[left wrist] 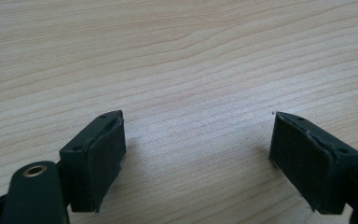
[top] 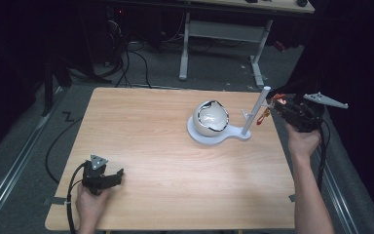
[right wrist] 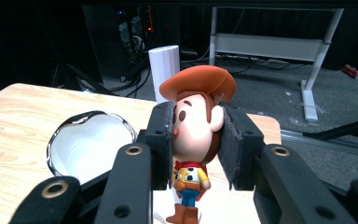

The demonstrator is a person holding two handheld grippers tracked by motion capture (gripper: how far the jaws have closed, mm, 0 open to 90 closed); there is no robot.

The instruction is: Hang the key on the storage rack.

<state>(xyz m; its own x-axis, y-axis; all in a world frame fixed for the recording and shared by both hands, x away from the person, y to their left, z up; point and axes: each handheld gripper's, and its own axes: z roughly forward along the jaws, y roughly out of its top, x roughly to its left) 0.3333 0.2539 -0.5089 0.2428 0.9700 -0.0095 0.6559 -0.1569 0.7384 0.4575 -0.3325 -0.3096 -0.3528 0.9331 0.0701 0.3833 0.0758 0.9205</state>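
My right gripper (right wrist: pixel 196 130) is shut on the head of a small cowboy figure (right wrist: pixel 193 140) with an orange-brown hat, yellow shirt and blue trousers. In the high view that gripper (top: pixel 278 106) hangs over the table's right edge with the cowboy figure (top: pixel 265 113) beside a white post (top: pixel 254 109). The post rises from a white stand (top: pixel 209 137) that carries a cracked white egg-shaped shell (top: pixel 211 118); the shell (right wrist: pixel 88 149) shows hollow at lower left in the right gripper view. My left gripper (left wrist: pixel 198 149) rests open on the bare wood, near the front left corner (top: pixel 119 174).
The light wooden table (top: pixel 165 161) has a wide bare stretch between the two grippers. Behind it is dark floor with cables (top: pixel 126 63) and a white desk frame (top: pixel 224 34). A person's forearm (top: pixel 309 190) comes up along the right edge.
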